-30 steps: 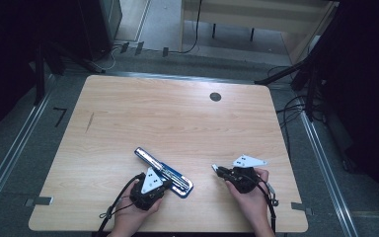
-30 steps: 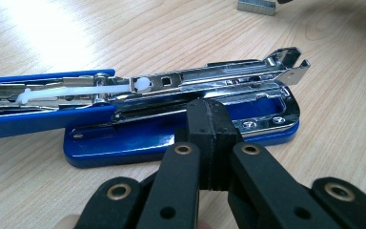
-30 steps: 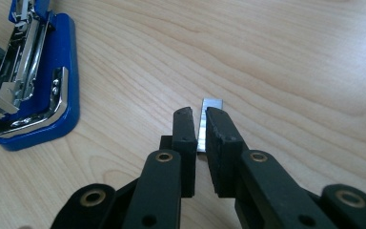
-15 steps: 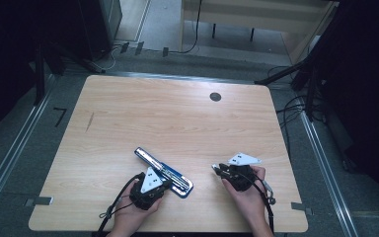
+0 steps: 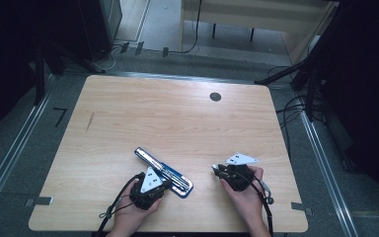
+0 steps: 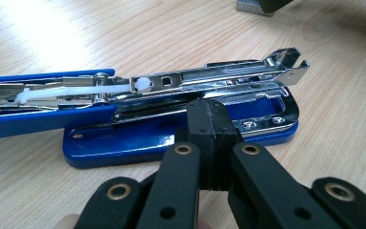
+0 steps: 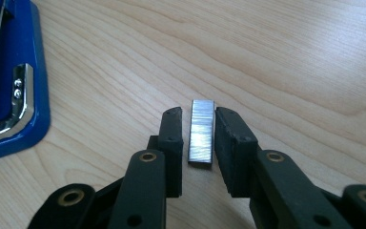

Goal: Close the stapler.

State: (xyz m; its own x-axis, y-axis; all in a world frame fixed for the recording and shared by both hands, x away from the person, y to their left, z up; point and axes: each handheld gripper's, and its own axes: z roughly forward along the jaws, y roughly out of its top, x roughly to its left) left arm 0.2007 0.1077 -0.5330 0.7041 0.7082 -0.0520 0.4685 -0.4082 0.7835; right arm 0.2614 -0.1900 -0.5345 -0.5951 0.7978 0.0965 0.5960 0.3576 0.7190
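Note:
An opened blue stapler (image 5: 164, 173) lies near the table's front edge, its chrome magazine (image 6: 205, 83) swung up off the blue base (image 6: 124, 143). My left gripper (image 5: 164, 185) is shut with nothing between its jaws, the tips (image 6: 214, 138) right against the near side of the base. A short silver staple strip (image 7: 201, 131) lies flat on the wood. My right gripper (image 7: 198, 131) is open and straddles the strip, with a thin gap on the left side. In the high view the right gripper (image 5: 217, 170) sits to the right of the stapler.
The wooden table (image 5: 177, 123) has a black round grommet (image 5: 215, 97) near its far edge. Cables and dark stands (image 5: 296, 79) lie on the floor beyond. A corner of the stapler base (image 7: 14, 95) is at the left in the right gripper view.
The right gripper has crept slightly left toward the stapler. The left gripper and the stapler have stayed put.

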